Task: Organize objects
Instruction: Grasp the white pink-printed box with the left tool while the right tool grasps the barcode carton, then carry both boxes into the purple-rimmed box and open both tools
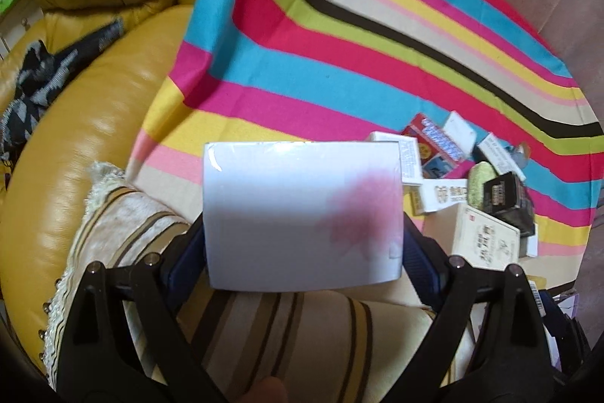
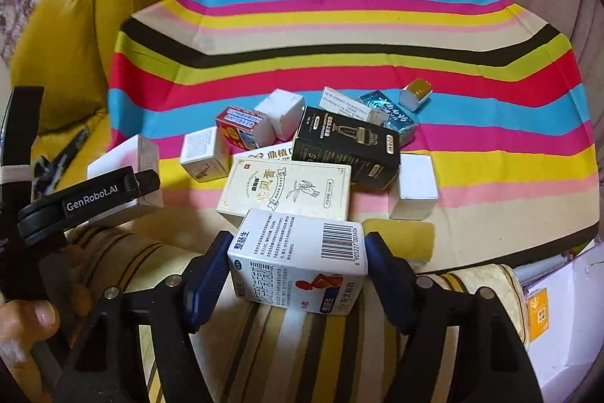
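A jumble of small cartons (image 2: 302, 153) is left lying on the striped cloth (image 2: 339, 36), spread over what appears to be a sofa seat; they are piled loosely and overlap, which suggests they are yet to be sorted. Two have been picked out, probably to be set apart from the pile.

In the left wrist view, a white box with a pink blot (image 1: 302, 214) is held raised above the near striped cushion (image 1: 302, 335), to the left of the pile. The left claw (image 1: 304, 252) is spread wide, yet its pads are pressed on the box's two sides, so the box is gripped.

In the right wrist view, a white barcoded medicine box (image 2: 298, 263) is seen between the pads of the right claw (image 2: 298, 274), at the pile's near edge. The left pad appears to touch it; a sliver of gap seems left at the right pad, so a firm grip cannot be told.
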Tool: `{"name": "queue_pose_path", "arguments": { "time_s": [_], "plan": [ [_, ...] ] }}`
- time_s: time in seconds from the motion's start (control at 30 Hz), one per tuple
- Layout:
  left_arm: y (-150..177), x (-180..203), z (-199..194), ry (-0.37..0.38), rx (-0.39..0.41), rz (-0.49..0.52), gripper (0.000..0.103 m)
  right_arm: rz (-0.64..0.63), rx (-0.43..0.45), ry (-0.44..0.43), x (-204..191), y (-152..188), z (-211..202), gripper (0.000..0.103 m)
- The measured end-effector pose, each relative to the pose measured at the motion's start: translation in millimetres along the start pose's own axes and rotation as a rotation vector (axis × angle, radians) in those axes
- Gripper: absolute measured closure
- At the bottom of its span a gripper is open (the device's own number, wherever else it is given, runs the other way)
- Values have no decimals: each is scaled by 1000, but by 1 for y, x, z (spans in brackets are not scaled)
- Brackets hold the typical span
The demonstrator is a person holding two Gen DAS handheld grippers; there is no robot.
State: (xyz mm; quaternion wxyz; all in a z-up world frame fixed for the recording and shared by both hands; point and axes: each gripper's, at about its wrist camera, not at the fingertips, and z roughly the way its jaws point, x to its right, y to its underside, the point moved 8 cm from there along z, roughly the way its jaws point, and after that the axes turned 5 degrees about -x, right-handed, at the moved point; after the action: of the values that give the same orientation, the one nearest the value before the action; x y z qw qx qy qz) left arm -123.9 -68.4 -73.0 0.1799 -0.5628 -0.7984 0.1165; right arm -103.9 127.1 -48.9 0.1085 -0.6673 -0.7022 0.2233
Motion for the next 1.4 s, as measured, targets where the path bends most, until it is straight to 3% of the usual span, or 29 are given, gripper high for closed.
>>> {"name": "queue_pose_path", "arguments": {
  "time_s": [0.43,0.83,1.1,1.4],
  "plan": [
    [11,65,-27,65,67,169,10,67,94,58,54,20,-53,32],
    [63,204,-55,177,73,474,10,242,143,189,164,60,-102,32],
    [113,297,-56,255,14,662,10,376,144,254,239,94,-123,32],
    [165,355,-43,312,-88,806,10,500,121,329,299,135,-128,32]
  ]
}}
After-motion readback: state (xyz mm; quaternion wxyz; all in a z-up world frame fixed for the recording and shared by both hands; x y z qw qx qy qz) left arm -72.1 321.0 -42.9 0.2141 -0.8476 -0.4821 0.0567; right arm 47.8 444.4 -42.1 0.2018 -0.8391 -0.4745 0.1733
